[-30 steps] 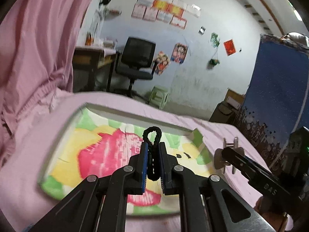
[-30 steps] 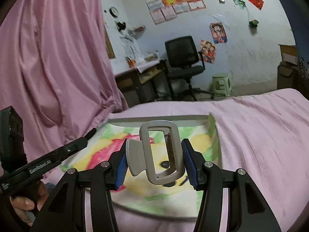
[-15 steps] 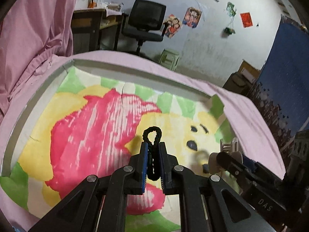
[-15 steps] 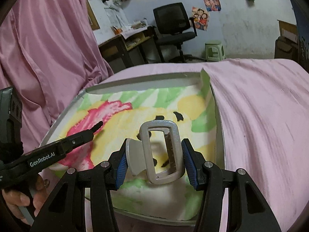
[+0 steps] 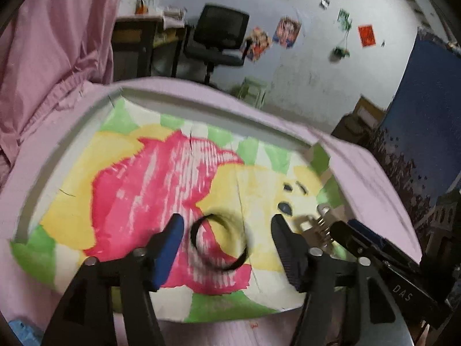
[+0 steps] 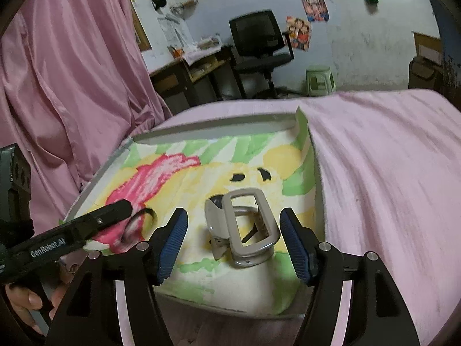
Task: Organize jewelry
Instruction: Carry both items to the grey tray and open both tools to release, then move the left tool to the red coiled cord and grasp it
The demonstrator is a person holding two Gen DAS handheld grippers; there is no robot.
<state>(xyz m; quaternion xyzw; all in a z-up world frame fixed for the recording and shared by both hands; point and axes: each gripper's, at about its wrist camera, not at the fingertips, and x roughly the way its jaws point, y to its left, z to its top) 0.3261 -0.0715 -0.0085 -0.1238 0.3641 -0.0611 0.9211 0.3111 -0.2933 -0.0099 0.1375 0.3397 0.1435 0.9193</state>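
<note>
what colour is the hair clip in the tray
Grey hair clip; clearest in the right wrist view.

Left gripper (image 5: 227, 230) and right gripper (image 6: 234, 227), jaws spread wide.

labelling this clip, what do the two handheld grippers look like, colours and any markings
Both are matte black plastic frames with silver screws at the joints and blue ribbed pads on the fingers. The left gripper shows white "GenRobot.AI" lettering along its side in the right wrist view. The right gripper carries white "DAS" lettering, seen in the left wrist view. No cables or sleeves show.
</note>
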